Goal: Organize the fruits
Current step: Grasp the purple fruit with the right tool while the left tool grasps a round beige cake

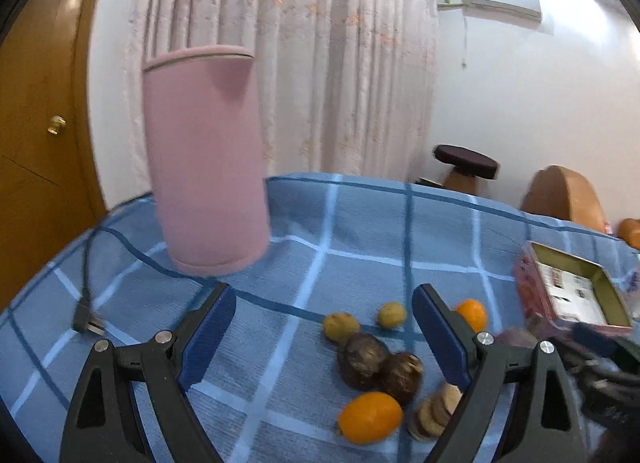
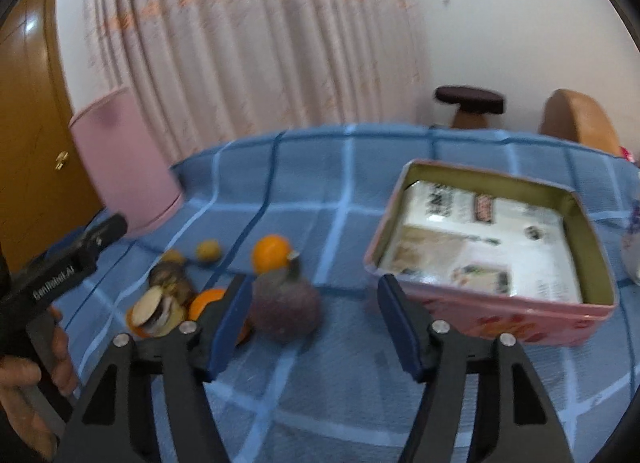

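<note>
A blue checked cloth (image 2: 320, 191) covers the whole table. On its far left side stands a tall pink cylinder with a fabric cover (image 1: 204, 159), upright, and a dark cable with a plug (image 1: 86, 319) lies on the cloth beside it. At the right sits an open pink rectangular tin box (image 2: 492, 311), lined with printed paper; no fruit is visible in it.

The right gripper (image 2: 308, 323), black with blue pads, has its jaws released and about half apart. A dark purple round fruit with a small stalk (image 2: 286, 307) lies on the cloth between them, close to the left pad; the picture is blurred, so I cannot tell if the pad touches it. The right pad is well apart from it, near the front wall of the tin. Nothing is grasped.

The left gripper (image 1: 324, 331) is also open wide and holds nothing; its pads hang above the cloth. In the right wrist view a hand (image 2: 28, 379) holds its black handle at the left edge.

The other fruits lie in a loose group left of the tin: two brown round fruits (image 1: 378, 367) touching each other, an orange oval fruit (image 1: 370, 417) in front of them, a small orange (image 1: 472, 313) farther back, two small yellow-green fruits (image 1: 366, 321), and some pale brown slices (image 1: 434, 411) in a small heap.
</note>
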